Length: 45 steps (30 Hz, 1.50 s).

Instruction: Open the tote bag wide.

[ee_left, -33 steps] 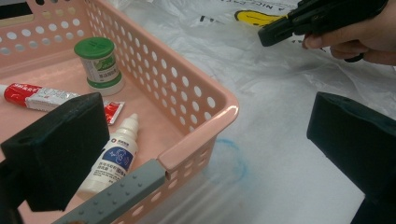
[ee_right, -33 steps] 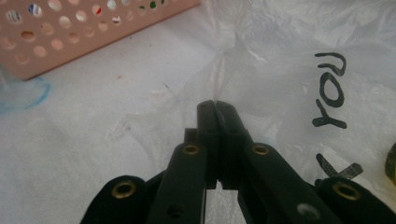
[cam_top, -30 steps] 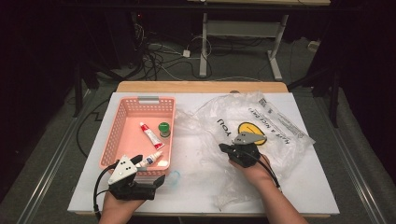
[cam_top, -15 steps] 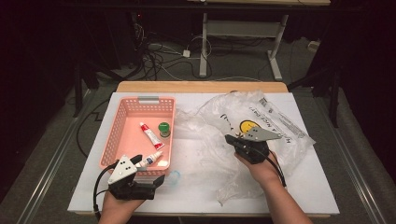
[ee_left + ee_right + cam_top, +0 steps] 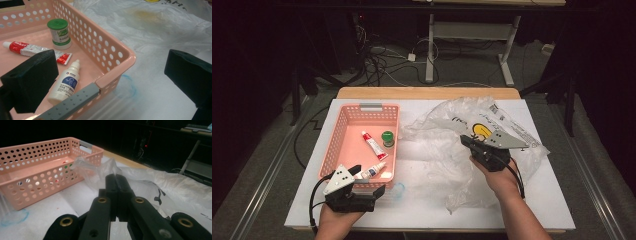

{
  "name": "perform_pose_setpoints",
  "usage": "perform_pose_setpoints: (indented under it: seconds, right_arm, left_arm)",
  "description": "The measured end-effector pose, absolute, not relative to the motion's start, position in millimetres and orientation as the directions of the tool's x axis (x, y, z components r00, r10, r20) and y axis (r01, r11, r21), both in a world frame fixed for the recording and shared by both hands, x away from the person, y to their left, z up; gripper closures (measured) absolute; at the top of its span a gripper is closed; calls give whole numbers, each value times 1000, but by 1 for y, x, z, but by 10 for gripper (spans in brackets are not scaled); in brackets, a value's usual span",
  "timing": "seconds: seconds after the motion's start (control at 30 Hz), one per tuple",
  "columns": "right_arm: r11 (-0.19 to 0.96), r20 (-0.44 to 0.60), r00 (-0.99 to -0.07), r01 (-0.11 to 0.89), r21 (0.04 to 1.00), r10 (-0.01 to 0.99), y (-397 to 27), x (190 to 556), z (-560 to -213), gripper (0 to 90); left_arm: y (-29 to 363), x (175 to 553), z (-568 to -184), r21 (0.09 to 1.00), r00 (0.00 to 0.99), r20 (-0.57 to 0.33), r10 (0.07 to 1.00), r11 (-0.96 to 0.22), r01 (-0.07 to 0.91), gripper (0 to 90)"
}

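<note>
A crumpled clear plastic bag point(image 5: 447, 145) with a yellow print lies over the right half of the white table. My right gripper point(image 5: 464, 140) is shut on a fold of it, held up off the table; in the right gripper view the jaws point(image 5: 115, 178) meet with film point(image 5: 100, 170) pinched at their tips. My left gripper point(image 5: 368, 180) stands open at the near right corner of the pink basket point(image 5: 362, 106), one jaw over the inside and one outside point(image 5: 110, 75). In the basket lie a red-and-white tube point(image 5: 32, 50), a green-capped jar point(image 5: 58, 33) and a white dropper bottle point(image 5: 66, 83).
A small clear thing with a blue edge point(image 5: 397, 190) lies on the table beside the basket's near corner. The basket has grey handles point(image 5: 72, 102) at its ends. Cables and a desk frame point(image 5: 472, 45) stand on the dark floor beyond the table's far edge.
My right gripper has risen and drifted right and back, pulling the bag's fold up with it. The left gripper has stayed where it was.
</note>
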State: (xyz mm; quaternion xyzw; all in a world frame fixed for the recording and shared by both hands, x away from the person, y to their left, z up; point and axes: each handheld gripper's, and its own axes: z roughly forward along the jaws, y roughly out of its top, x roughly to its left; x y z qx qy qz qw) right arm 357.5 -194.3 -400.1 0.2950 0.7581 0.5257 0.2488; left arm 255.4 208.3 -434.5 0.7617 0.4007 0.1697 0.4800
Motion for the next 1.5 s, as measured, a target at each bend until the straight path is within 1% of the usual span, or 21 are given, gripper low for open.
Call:
perform_pose_setpoints:
  seconds: [0.27, 0.5, 0.57, 0.67, 0.73, 0.8, 0.9, 0.97, 1.03, 1.17, 1.23, 1.37, 1.5]
  right_arm:
    - [242, -69, -695, 154, 958, 716, -199, 357, -392, 900]
    - [239, -64, -703, 154, 959, 708, -197, 358, -391, 900]
    - [246, -64, -704, 161, 956, 708, -195, 361, -391, 900]
    - [250, -59, -707, 171, 953, 705, -193, 365, -390, 900]
    - [253, -58, -709, 173, 952, 703, -192, 366, -390, 900]
    - [236, -51, -712, 164, 958, 701, -193, 364, -392, 900]
    - [255, -57, -718, 171, 952, 693, -193, 363, -397, 900]
    - [243, -41, -719, 181, 953, 694, -196, 363, -399, 900]
    - [248, -43, -719, 183, 951, 694, -196, 363, -400, 900]
    - [249, -41, -720, 185, 951, 692, -197, 363, -401, 900]
    - [245, -39, -722, 184, 952, 691, -197, 363, -401, 900]
    - [241, -37, -721, 182, 953, 692, -197, 362, -399, 900]
    - [241, -40, -723, 176, 954, 689, -197, 362, -399, 900]
  left_arm:
    - [216, 258, -434, 868, 606, -148, 782, -191, 458, 0]
    - [220, 265, -425, 868, 587, -171, 791, -161, 470, 0]
    - [221, 270, -419, 868, 586, -183, 789, -151, 474, 23]
    - [222, 279, -412, 867, 585, -187, 789, -147, 475, 80]
    - [223, 284, -407, 868, 592, -174, 787, -161, 469, 120]
    - [225, 291, -404, 866, 592, -194, 782, -147, 478, 154]
    - [227, 300, -404, 863, 580, -203, 789, -135, 486, 203]
    - [230, 307, -406, 856, 571, -227, 789, -118, 503, 233]
    - [231, 313, -406, 853, 554, -228, 800, -110, 510, 261]
    - [230, 324, -405, 833, 477, -202, 856, -106, 543, 377]
    - [230, 328, -404, 828, 466, -198, 862, -108, 551, 430]
    - [230, 335, -403, 825, 462, -182, 868, -120, 552, 578]
    - [229, 344, -404, 810, 453, -194, 870, -118, 574, 673]
